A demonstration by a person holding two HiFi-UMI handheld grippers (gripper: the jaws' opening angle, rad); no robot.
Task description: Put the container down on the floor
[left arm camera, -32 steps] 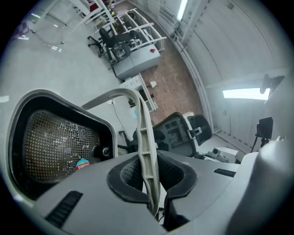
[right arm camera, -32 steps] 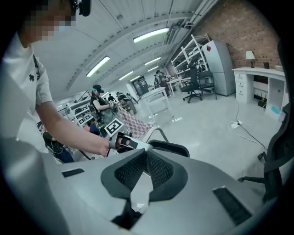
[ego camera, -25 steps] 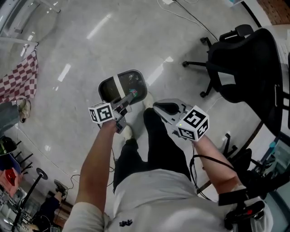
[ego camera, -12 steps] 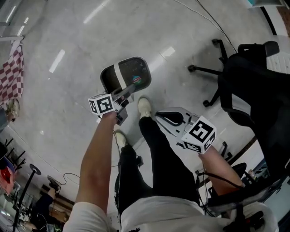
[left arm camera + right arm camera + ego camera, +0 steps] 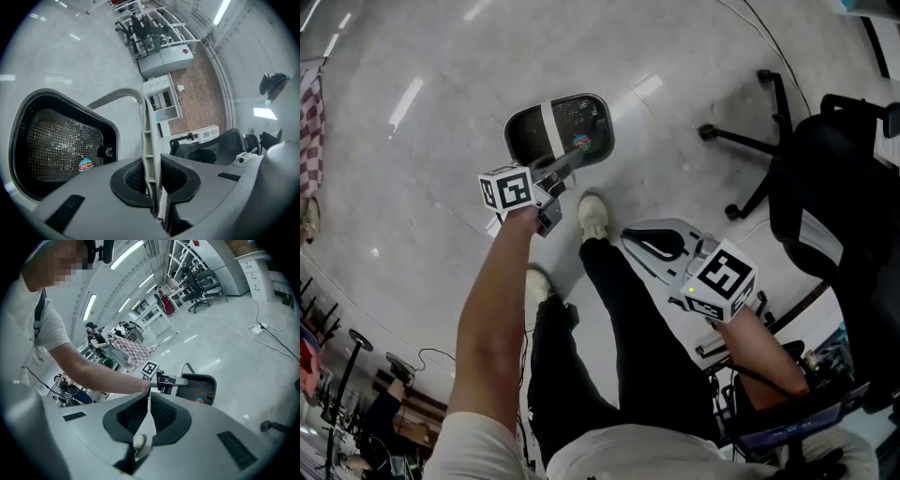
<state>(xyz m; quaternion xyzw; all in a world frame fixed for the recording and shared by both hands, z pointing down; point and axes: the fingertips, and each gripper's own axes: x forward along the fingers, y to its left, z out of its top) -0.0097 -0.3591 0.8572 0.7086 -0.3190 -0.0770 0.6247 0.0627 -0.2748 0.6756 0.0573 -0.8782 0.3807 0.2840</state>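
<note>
The container (image 5: 572,127) is a dark mesh basket with a grey rim and a pale bail handle (image 5: 551,131). It hangs over the pale floor, ahead of the person's shoes. My left gripper (image 5: 565,172) is shut on that handle (image 5: 147,136), which runs straight between the pads. The basket's mesh inside (image 5: 61,145), with a round sticker, faces the left gripper view. I cannot tell whether the basket touches the floor. My right gripper (image 5: 642,239) hovers to the right of the legs, jaws together with nothing in them. The right gripper view shows the basket (image 5: 201,389) and the left gripper (image 5: 168,380) ahead.
A black office chair (image 5: 834,178) on castors stands at the right. The person's white shoes (image 5: 593,216) are just behind the basket. A checkered cloth (image 5: 311,122) hangs at the far left. Cables trail across the floor (image 5: 441,56) at the top right.
Both grippers have sunk toward the floor and the basket has gone down with the left one. The person has bent further over, so the shoes show more fully.
</note>
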